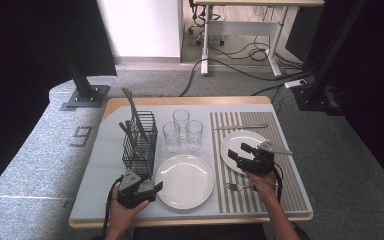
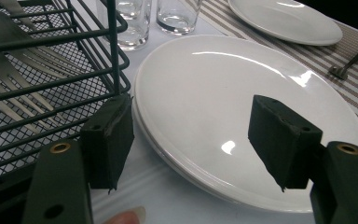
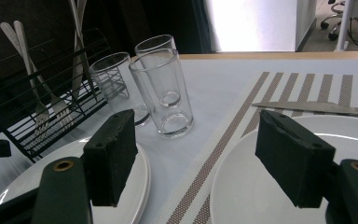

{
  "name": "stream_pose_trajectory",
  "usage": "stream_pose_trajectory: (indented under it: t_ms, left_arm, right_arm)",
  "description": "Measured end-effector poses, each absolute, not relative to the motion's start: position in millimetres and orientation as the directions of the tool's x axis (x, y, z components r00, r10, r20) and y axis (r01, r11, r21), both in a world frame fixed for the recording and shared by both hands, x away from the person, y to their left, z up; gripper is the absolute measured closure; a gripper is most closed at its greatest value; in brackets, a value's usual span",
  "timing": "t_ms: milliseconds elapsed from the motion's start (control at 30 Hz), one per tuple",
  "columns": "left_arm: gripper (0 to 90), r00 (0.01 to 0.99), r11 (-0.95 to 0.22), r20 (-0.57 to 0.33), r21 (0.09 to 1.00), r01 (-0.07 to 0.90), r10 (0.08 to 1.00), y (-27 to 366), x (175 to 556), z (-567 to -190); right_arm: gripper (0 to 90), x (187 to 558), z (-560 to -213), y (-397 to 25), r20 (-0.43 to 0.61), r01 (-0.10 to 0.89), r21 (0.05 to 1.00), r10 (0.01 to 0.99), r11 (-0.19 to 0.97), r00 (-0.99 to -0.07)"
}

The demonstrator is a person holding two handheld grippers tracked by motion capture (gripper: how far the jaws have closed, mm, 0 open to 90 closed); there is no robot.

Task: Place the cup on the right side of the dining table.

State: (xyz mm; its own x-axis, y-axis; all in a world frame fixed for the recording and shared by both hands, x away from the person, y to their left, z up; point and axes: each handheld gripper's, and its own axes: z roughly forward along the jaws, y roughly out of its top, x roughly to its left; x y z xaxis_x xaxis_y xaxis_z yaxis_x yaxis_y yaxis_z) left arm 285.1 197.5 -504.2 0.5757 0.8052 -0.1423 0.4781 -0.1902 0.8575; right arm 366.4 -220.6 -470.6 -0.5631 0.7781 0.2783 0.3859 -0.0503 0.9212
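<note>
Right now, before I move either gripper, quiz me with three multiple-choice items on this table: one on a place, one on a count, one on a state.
1. Where does the fork lie?
A. On the striped placemat, near the table's front edge
B. Inside a glass
C. On the left plate

2. How many drinking glasses stand on the table?
A. One
B. Three
C. Five

3. How is the left gripper?
A. Shut on a fork
B. Shut on the rack
C. Open, holding nothing

Answers:
1 A: the high view shows the fork on the stripes, nearer the person than the right plate.
2 B: three clear glasses cluster between the wire cutlery rack and the placemat.
3 C: in the left gripper view its jaws stand wide apart over the left plate, nothing between them.
</note>
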Motion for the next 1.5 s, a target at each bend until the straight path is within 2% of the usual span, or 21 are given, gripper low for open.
stream_pose_trajectory:
  t_ms: [800, 1500]
  left_arm:
    - [31.2, 0.577, -0.188, -0.146, 0.857, 0.479, 0.803, 198.2, 285.3, -503.9]
    - [31.2, 0.579, -0.188, -0.149, 0.856, 0.481, 0.802, 199.4, 285.4, -503.8]
  right_arm:
    - [26.5, 383.0, -450.4, -197.7, 0.227, 0.343, 0.939, 0.753, -0.003, -0.617]
    - [23.7, 398.3, -453.4, -166.4, 0.188, 0.351, 0.933, 0.731, 0.075, -0.656]
